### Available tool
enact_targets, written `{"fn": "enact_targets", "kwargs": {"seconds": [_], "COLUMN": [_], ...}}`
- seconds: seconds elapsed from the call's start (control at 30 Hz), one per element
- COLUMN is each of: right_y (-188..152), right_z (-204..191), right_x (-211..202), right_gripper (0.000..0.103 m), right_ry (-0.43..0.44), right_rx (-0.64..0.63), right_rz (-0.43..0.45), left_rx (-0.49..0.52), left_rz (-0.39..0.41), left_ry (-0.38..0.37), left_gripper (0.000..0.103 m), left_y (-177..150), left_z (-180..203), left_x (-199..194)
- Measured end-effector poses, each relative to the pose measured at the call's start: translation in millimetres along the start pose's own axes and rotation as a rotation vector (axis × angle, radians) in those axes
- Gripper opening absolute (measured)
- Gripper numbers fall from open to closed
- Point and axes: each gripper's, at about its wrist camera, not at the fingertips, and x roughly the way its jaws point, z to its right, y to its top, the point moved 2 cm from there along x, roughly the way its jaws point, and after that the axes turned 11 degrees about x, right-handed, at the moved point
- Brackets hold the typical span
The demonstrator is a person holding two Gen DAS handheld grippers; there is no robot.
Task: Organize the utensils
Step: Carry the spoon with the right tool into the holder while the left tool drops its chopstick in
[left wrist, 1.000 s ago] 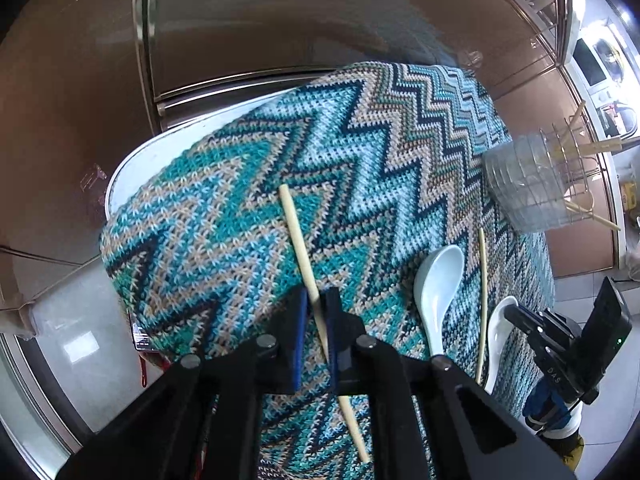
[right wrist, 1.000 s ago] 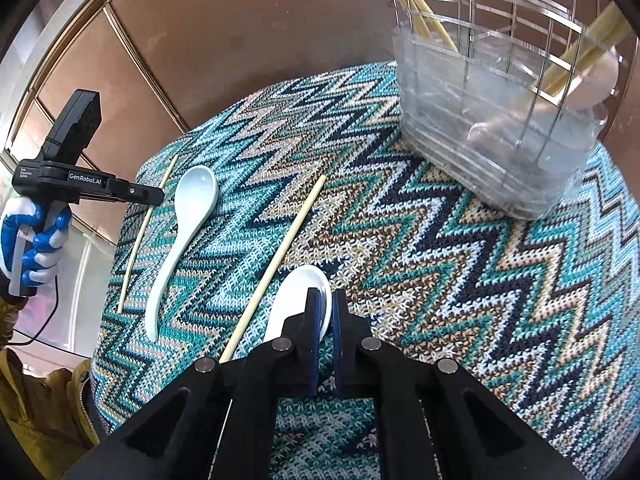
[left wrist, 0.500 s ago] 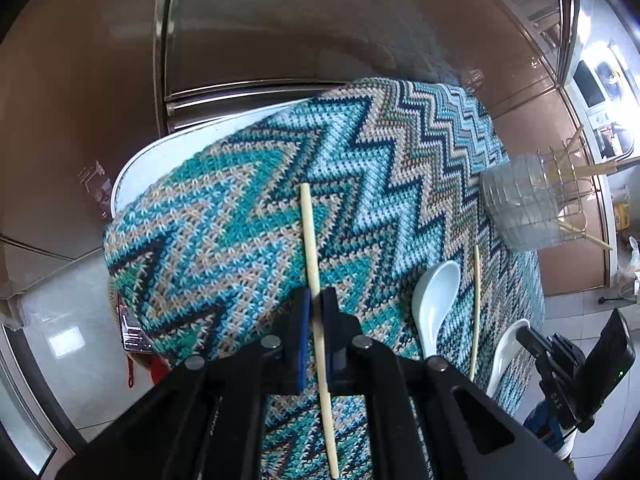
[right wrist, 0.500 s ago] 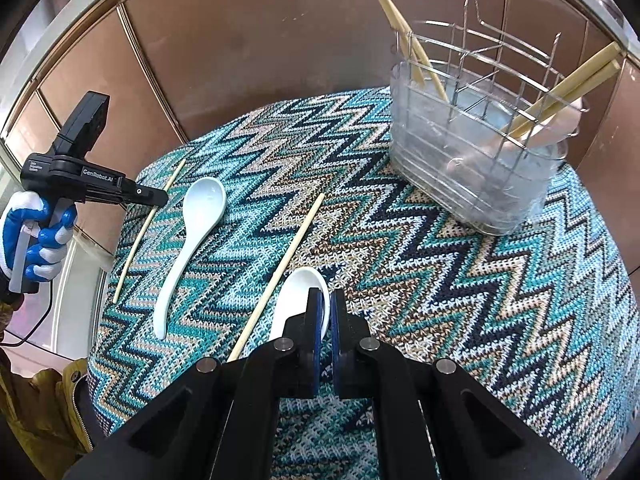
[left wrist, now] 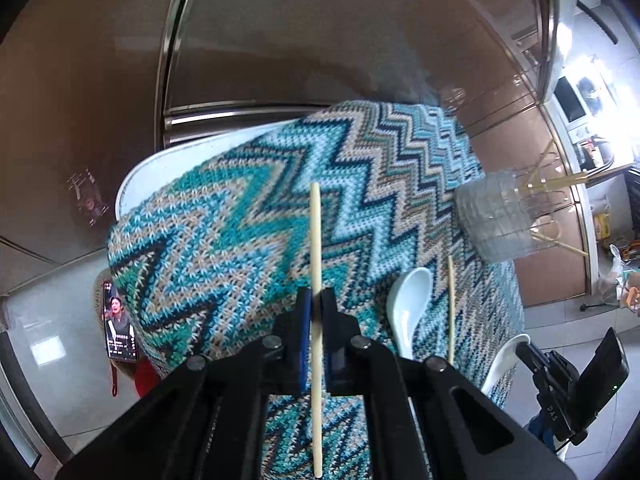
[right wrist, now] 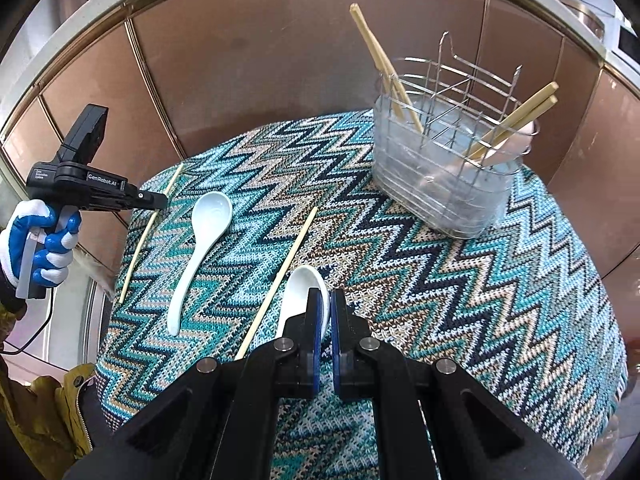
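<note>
My right tongs hide the handle of the nearer glossy white ceramic soup spoon, so although their blue pads are pressed close together over it, I cannot tell whether they actually pinch it. I count two white spoons, the other lying free on the teal zigzag knitted cloth, and two loose pale bamboo chopsticks, plus four more standing in the wire-and-clear-plastic utensil basket at the cloth's far right. My left tongs pinch one thin, straight chopstick at mid-length near the cloth's left edge, while the second chopstick lies diagonally just beside the nearer spoon.
</note>
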Motion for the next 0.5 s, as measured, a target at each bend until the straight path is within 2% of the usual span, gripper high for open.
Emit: {"fn": "enact_targets", "kwargs": {"seconds": [0.5], "right_y": [-13.8], "right_z": [-1.2], "right_x": [-40.7], "right_gripper": [0.004], "right_ry": [-0.087], "right_rx": [0.067], "right_rz": [0.082], "left_rx": [0.024], "left_rz": [0.134], "left_ry": [-0.092], "left_gripper": [0.004], "left_y": [5.5], "left_z": [13.9], "left_x": [-43.8]}}
